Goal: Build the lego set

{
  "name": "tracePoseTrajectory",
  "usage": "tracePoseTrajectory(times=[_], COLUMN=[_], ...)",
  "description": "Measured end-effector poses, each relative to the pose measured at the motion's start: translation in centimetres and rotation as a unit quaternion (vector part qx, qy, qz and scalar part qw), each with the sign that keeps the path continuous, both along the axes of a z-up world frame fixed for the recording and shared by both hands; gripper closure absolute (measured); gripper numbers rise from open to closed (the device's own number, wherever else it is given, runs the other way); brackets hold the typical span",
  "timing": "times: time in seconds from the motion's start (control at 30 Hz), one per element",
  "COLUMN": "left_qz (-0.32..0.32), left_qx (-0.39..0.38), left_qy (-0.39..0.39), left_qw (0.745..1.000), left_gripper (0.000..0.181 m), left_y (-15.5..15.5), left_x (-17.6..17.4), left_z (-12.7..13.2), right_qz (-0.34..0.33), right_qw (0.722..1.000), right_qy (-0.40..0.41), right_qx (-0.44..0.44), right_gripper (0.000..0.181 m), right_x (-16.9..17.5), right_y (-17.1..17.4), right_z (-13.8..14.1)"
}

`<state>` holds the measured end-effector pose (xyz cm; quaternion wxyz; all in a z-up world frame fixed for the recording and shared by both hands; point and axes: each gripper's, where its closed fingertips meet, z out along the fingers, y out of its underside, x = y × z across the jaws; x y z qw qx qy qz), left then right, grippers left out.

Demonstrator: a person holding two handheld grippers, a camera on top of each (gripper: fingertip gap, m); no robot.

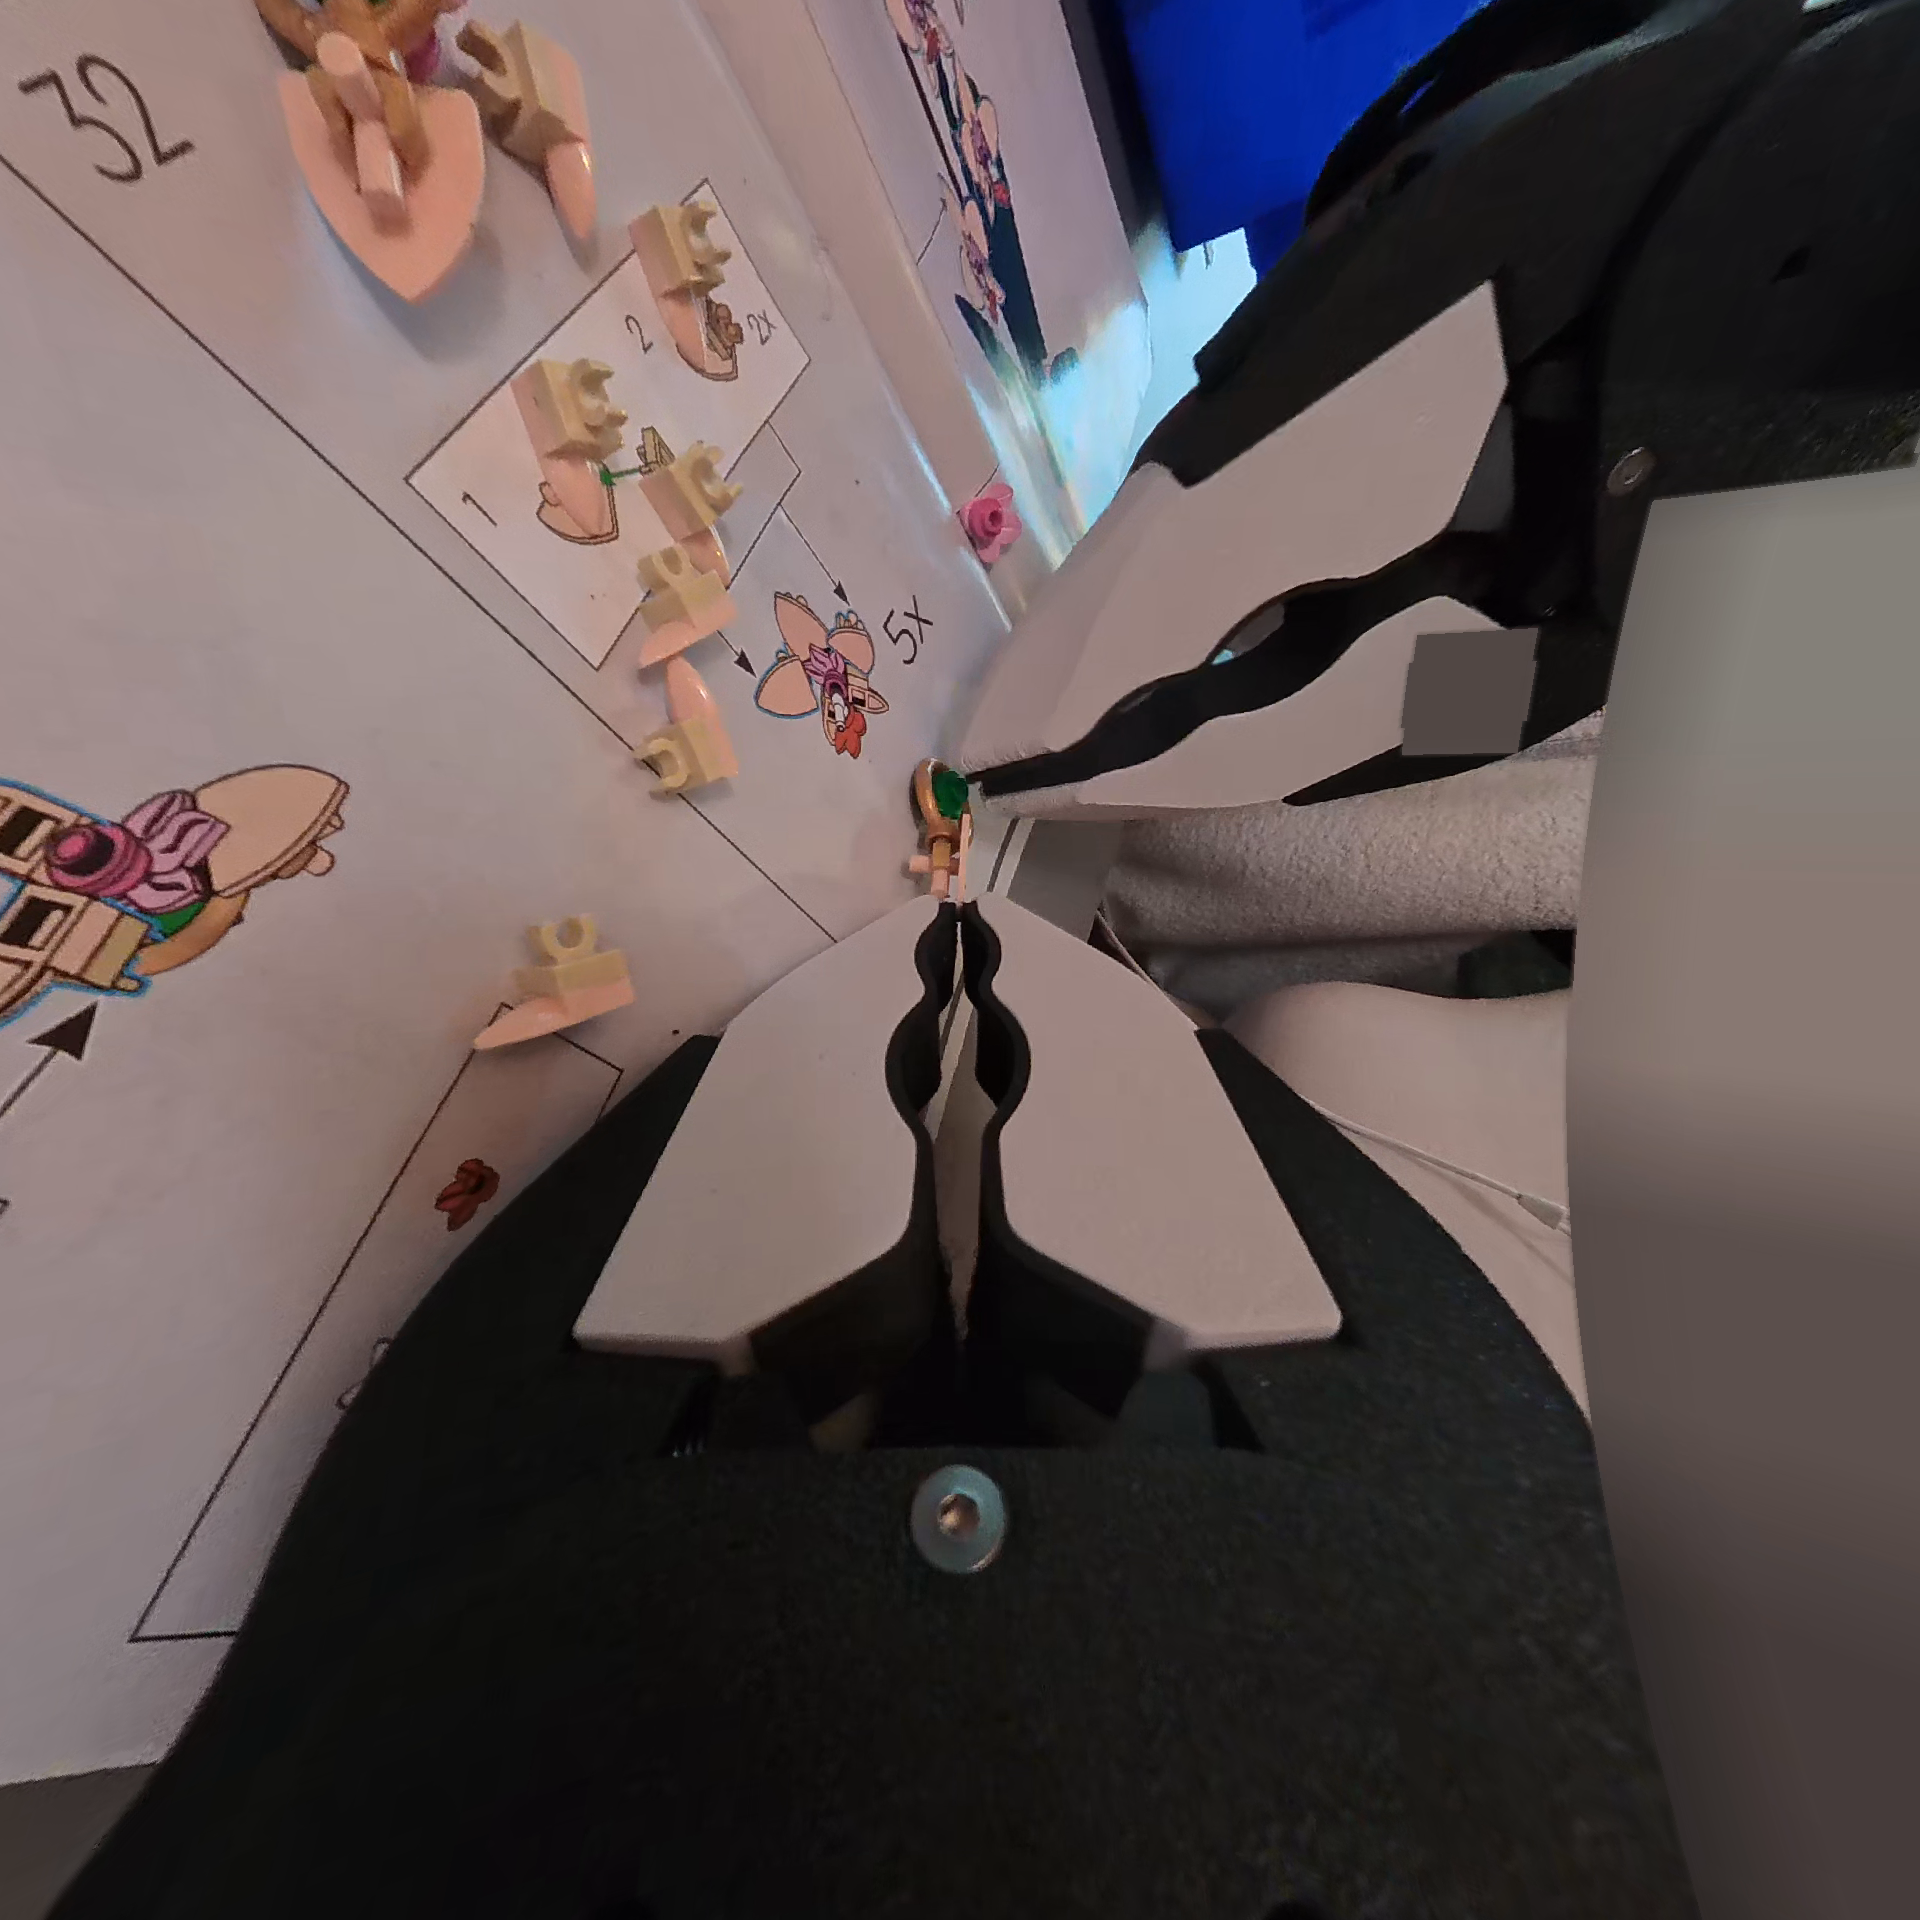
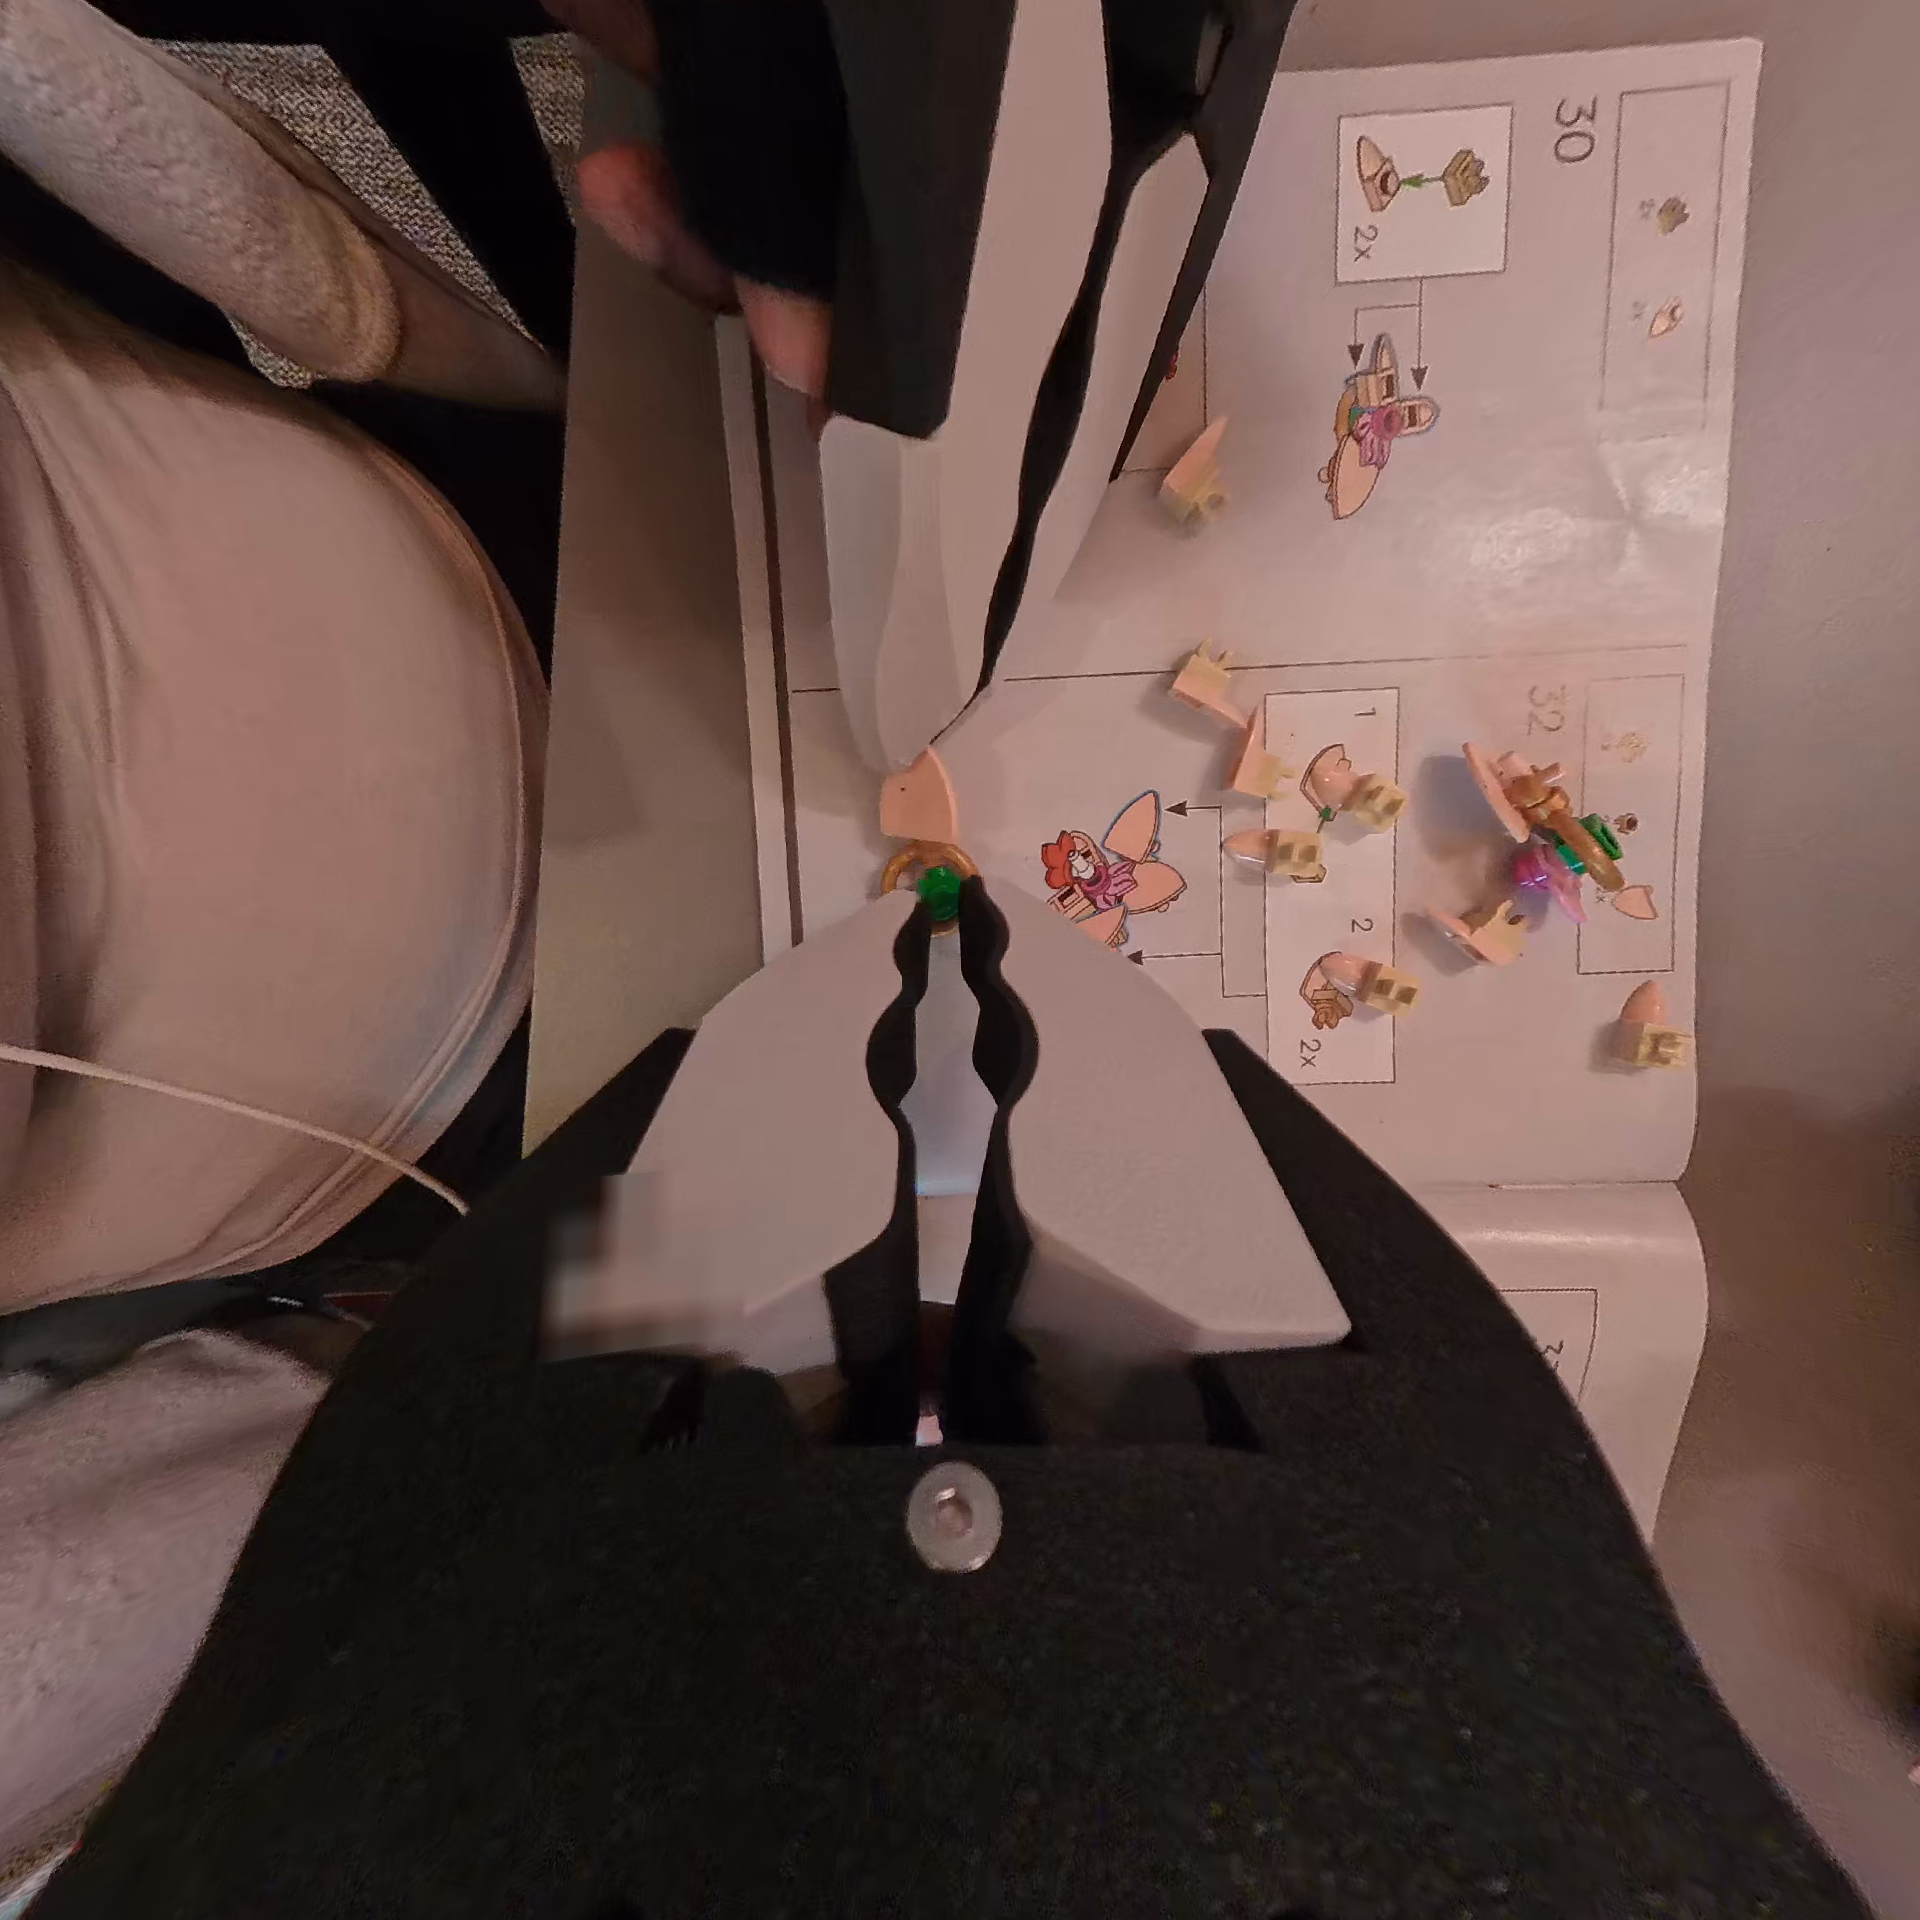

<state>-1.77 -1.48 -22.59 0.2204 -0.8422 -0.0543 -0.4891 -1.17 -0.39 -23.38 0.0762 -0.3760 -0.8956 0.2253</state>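
Mid-frame: left gripper (image 1: 954,909) jaws pinched shut on peach petal piece (image 2: 916,795); right gripper (image 2: 940,902) jaws clamped on green stud (image 2: 938,889) at gold ring (image 2: 902,868). Step judged: joining the two. Next called for aligned push.

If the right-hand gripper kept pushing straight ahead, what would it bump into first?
Probably the peach petal-shaped Lego piece held by the left gripper, just beyond the small green stud on a gold ring that the right gripper pinches. Depth is uncertain.

A person's beige trouser leg (image 2: 239,790) fills the left of the right wrist view beside a pale table edge (image 2: 644,727), with a blue surface (image 1: 1226,114) beyond.
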Motion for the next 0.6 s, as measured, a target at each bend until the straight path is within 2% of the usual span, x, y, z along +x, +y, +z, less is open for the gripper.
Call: tracePoseTrajectory(times=[0.2, 0.6], left_qz=[0.011, 0.049], left_qx=[-0.013, -0.024], left_qy=[-0.016, -0.036], left_qw=[1.000, 0.998], left_gripper=[0.181, 0.181], left_y=[-1.0, -1.6], left_x=[0.5, 0.8], left_z=[0.4, 0.4], right_qz=[0.010, -0.005], right_qw=[1.000, 0.999], right_qy=[0.009, 0.014], right_qx=[0.014, -0.031], right_gripper=[0.177, 0.177], right_x=[0.0, 0.1], right_y=[0.1, 0.0], right_z=[-0.4, -0.6])
